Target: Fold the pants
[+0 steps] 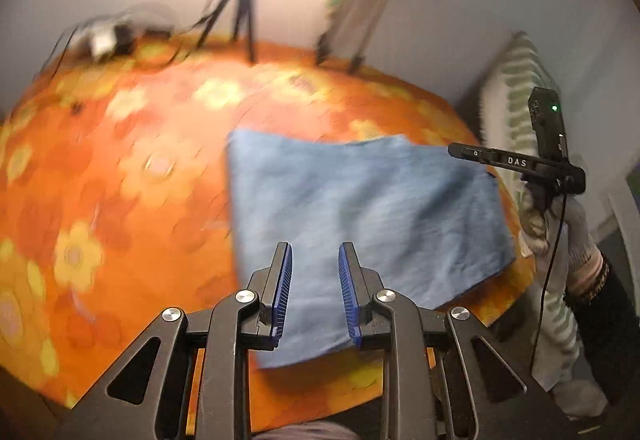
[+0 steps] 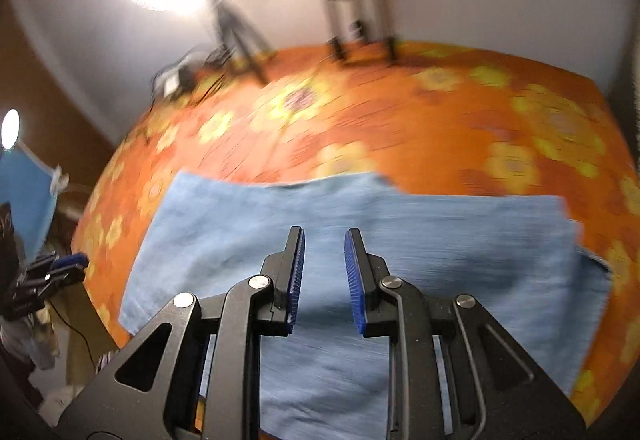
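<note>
On the orange floral cloth (image 2: pixel 440 112), blue folded pants (image 2: pixel 400 240) lay at twelve o'clock below my left gripper (image 1: pixel 315 256) and right gripper (image 2: pixel 325 240), both narrowly parted, empty. Soft, limp denim; I judged edges best for gripping.

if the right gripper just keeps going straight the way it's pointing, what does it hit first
Most likely the folded blue pants: the right gripper, jaws open and empty, points down at them on the orange floral tablecloth. Blur makes the gap hard to judge.

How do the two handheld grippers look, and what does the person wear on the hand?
Both the left gripper and right gripper have black frames, silver rivets and blue ribbed pads. The right unit carries white "DAS" lettering, a green light and a thin black cable. The hand wears a light knitted glove.
</note>
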`<action>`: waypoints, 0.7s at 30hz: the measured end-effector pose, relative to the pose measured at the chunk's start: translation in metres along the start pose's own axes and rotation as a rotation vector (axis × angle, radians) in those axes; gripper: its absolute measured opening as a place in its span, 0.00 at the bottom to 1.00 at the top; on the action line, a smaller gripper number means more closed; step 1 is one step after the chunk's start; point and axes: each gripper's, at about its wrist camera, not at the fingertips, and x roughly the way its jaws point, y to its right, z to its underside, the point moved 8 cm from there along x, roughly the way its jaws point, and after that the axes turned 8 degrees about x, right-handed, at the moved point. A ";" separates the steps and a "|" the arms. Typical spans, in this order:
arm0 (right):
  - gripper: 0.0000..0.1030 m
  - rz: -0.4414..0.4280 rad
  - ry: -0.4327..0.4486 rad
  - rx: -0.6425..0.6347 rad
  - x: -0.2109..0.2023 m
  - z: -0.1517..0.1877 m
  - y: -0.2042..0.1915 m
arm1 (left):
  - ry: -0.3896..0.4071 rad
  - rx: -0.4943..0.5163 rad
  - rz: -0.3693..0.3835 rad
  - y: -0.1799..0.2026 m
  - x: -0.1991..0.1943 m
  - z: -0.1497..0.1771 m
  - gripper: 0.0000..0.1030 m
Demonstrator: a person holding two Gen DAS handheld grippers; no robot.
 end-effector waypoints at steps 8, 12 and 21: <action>0.21 0.105 -0.082 -0.159 0.068 0.027 -0.050 | -0.112 -0.024 0.008 -0.013 0.041 0.042 0.22; 0.21 0.132 -0.128 -0.099 0.088 0.034 -0.034 | -0.116 -0.042 0.003 -0.019 0.047 0.049 0.22; 0.21 0.089 -0.136 -0.055 0.092 0.030 -0.045 | -0.085 -0.043 -0.007 -0.026 0.045 0.054 0.22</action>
